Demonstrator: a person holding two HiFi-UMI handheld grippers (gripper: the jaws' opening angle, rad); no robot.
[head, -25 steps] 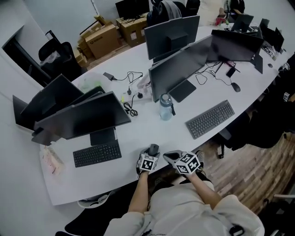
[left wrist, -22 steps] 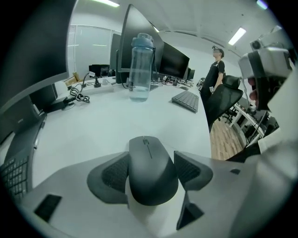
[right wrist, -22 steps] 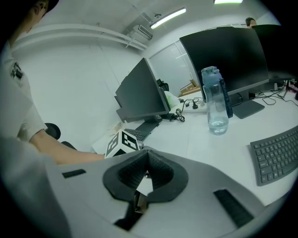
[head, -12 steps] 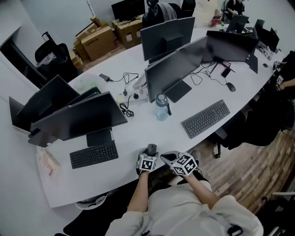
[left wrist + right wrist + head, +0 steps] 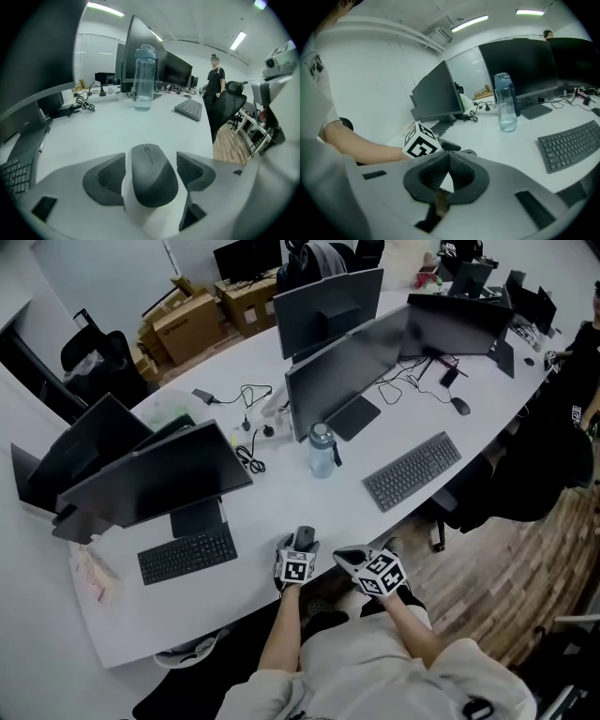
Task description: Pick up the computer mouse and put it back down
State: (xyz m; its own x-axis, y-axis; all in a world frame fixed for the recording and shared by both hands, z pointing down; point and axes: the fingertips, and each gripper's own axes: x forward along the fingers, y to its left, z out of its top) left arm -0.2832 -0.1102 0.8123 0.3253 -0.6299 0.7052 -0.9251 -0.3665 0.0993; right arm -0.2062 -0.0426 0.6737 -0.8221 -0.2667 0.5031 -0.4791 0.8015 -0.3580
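The dark grey computer mouse [image 5: 152, 176] lies on the white table [image 5: 253, 521] near its front edge, also seen in the head view as the mouse [image 5: 304, 539]. My left gripper [image 5: 152, 164] straddles it; its jaws have just been opening, and both pads stand off the mouse's sides with a strip of table showing in each gap. To its right, my right gripper [image 5: 343, 557] hovers at the table edge. In its own view the right gripper [image 5: 449, 157] is shut with nothing in it, and the left gripper's marker cube [image 5: 421, 139] shows just beyond.
A clear water bottle [image 5: 321, 450] stands behind the mouse, a grey keyboard [image 5: 412, 471] to the right, a black keyboard [image 5: 187, 554] to the left. Several monitors [image 5: 347, 381] line the desk. A person [image 5: 216, 79] stands by office chairs on the far right.
The head view has drifted a little. The mouse stays on the table between the left jaws, and both grippers keep nearly the same places.
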